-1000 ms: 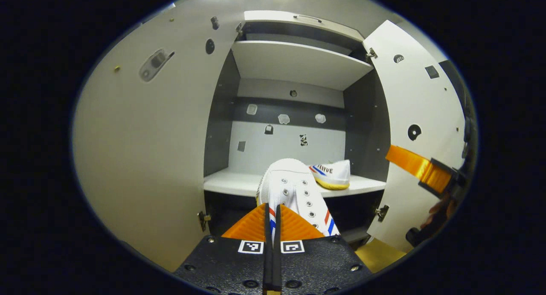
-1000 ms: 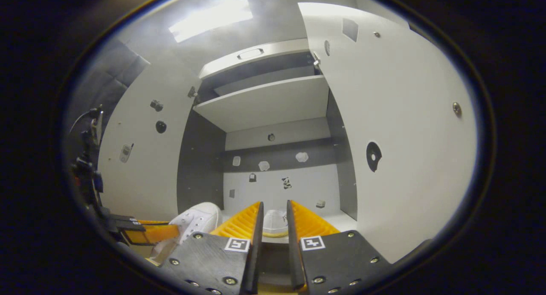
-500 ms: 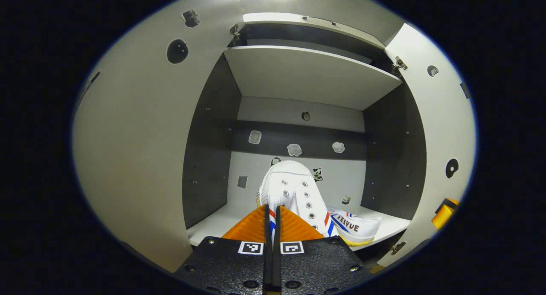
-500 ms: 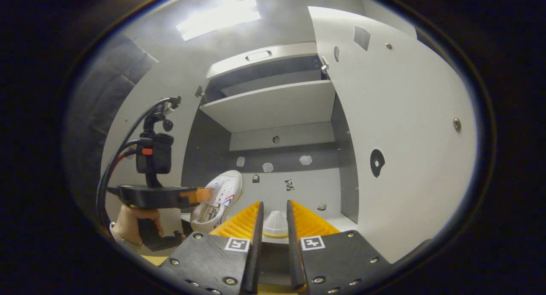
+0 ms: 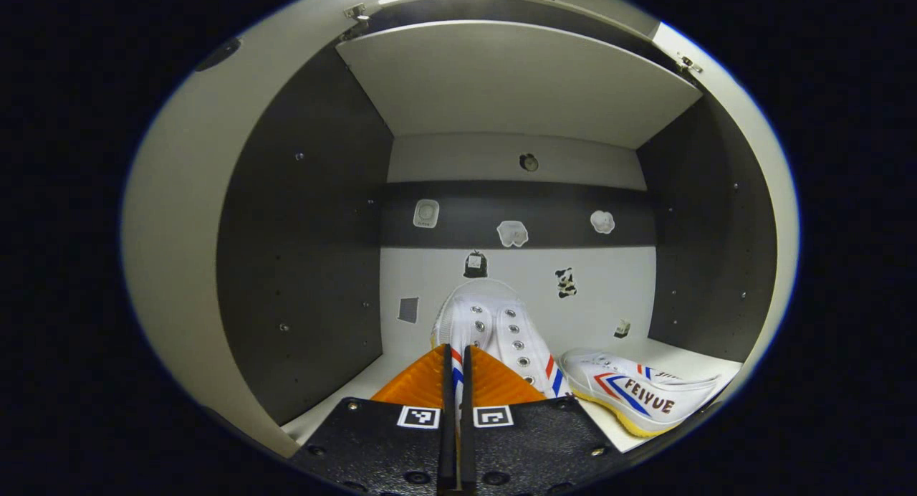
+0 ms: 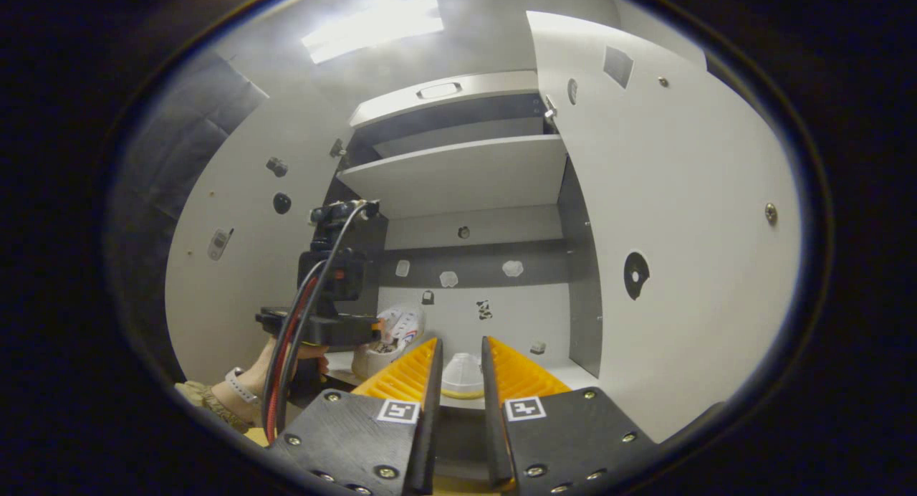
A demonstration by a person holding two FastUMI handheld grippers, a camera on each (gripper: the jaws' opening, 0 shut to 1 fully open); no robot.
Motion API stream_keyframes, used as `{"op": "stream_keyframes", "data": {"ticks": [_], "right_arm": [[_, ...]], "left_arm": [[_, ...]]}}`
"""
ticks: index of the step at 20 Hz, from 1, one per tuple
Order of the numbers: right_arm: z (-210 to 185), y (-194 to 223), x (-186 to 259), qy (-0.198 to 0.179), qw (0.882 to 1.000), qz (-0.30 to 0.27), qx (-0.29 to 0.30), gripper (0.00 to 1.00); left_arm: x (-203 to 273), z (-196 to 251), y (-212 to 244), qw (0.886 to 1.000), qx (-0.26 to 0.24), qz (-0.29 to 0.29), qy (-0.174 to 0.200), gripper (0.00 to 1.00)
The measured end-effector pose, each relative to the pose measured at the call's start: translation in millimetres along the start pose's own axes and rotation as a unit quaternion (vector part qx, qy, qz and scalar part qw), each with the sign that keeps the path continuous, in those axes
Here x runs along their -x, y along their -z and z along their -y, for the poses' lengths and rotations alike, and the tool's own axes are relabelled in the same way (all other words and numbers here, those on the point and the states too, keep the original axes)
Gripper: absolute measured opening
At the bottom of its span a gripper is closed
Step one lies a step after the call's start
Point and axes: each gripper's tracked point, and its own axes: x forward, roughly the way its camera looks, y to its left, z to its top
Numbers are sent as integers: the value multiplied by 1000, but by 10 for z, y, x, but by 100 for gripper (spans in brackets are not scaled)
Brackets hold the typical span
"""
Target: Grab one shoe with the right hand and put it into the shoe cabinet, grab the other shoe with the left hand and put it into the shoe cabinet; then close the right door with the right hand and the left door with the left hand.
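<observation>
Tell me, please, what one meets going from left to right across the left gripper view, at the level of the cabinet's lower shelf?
Left door → cabinet's left inner wall → held shoe → second shoe lying on the shelf.

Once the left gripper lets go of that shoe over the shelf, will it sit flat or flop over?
The held shoe looks like soft canvas, so it probably flexes in the left gripper. Its flat sole should settle upright, like the shelved shoe on the shelf. Likely light.
</observation>
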Motion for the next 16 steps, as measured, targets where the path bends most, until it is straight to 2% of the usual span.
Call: {"op": "stream_keyframes", "data": {"ticks": [1, 2, 3, 4, 5, 6, 7, 9, 10, 11, 12, 14, 15, 16], "right_arm": [[0, -24, 20, 1, 1000, 2, 1, 29], [8, -46, 40, 2, 1000, 5, 2, 25], [15, -74, 70, 3, 1000, 8, 4, 29], [12, -119, 103, 3, 1000, 13, 6, 32], [18, -158, 127, 4, 1000, 18, 7, 29], [16, -212, 154, 5, 1000, 26, 5, 29], [11, -271, 200, 7, 999, 34, 3, 26], [6, -345, 291, 7, 999, 42, 4, 26], [4, -381, 330, 7, 999, 47, 6, 28], [12, -427, 365, 9, 999, 53, 8, 29], [31, -469, 388, 15, 998, 60, 8, 29], [86, -519, 465, 28, 997, 66, 8, 29], [101, -539, 500, 33, 997, 67, 8, 29], [112, -554, 530, 37, 997, 67, 6, 29]], "left_arm": [[9, 31, -7, 1000, 6, 0, 6, 14], [30, -65, -100, 1000, 12, 19, -14, 17], [47, -205, -206, 998, 11, 37, -40, 18], [89, -247, -273, 998, 14, 52, -41, 27], [168, -211, -309, 998, 19, 53, -29, 46], [272, -187, -276, 998, 21, 47, -20, 53], [351, -167, -247, 999, 20, 37, -12, 56], [510, -122, -198, 999, 13, 31, 0, 56], [592, -88, -194, 999, 9, 31, 7, 63], [692, -52, -175, 999, 8, 33, 12, 61], [797, 4, -174, 999, 6, 36, 21, 64], [1051, 104, -133, 999, -1, 33, 35, 74], [1189, 145, -133, 999, -3, 36, 40, 84], [1328, 184, -133, 998, -2, 39, 46, 87]]}}
